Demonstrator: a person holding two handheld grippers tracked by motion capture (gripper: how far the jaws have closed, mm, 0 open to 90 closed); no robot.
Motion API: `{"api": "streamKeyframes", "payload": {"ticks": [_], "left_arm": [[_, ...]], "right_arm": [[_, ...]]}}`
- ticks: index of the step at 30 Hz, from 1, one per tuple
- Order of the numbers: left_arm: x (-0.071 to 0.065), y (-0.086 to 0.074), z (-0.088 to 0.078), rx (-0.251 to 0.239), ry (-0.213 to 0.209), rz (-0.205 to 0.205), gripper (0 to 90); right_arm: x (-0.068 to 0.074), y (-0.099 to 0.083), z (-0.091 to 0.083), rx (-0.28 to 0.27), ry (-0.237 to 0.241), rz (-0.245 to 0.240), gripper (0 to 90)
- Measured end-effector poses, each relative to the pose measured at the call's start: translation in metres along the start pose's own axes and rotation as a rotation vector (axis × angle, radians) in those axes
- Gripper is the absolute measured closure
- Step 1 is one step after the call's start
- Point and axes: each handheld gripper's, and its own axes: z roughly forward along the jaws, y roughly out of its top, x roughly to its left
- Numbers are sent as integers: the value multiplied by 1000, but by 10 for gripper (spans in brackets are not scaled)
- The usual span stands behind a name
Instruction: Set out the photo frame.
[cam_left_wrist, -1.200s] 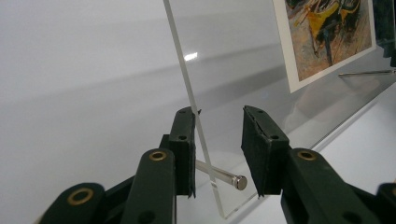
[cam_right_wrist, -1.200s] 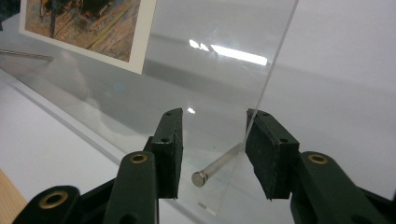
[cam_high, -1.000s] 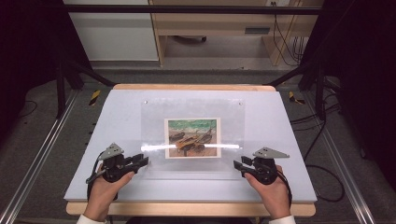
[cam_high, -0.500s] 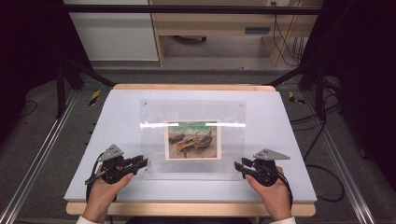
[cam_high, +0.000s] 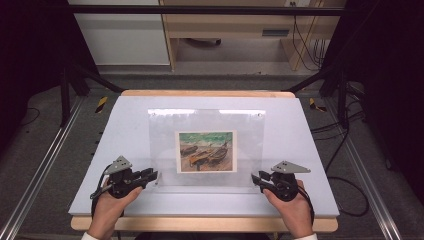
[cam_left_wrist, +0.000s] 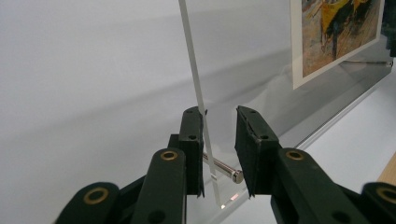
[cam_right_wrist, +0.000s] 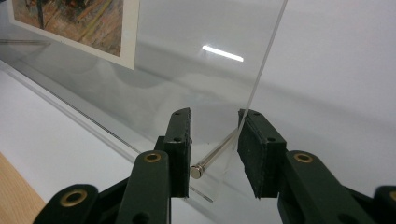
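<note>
A smooth white table (cam_high: 125, 130) carries a clear, glossy plastic frame (cam_high: 250, 150) holding a painted boat picture (cam_high: 206, 151), cropped in both gripper views. The left gripper (cam_left_wrist: 219, 140) and right gripper (cam_right_wrist: 214, 140) have been closing around its near corners, each straddling a thin metal pin (cam_left_wrist: 224, 170); a gap remains at the pads.

Glossy clear acrylic frame (cam_high: 206, 150), matt paper print (cam_high: 206, 151), wooden table edge (cam_high: 200, 223).

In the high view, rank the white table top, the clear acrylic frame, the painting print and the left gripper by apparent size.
1. White table top
2. Clear acrylic frame
3. Painting print
4. Left gripper: smallest, though it sits nearer the camera and a hand covers part of it, so the gap to the print is unsure.
</note>
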Motion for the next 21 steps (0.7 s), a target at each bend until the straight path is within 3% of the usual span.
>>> {"api": "streamKeyframes", "payload": {"ticks": [21], "left_arm": [[-2,-4,-3,11,-3,10,737]], "right_arm": [[4,-5,-2,8,-16,-33,668]]}}
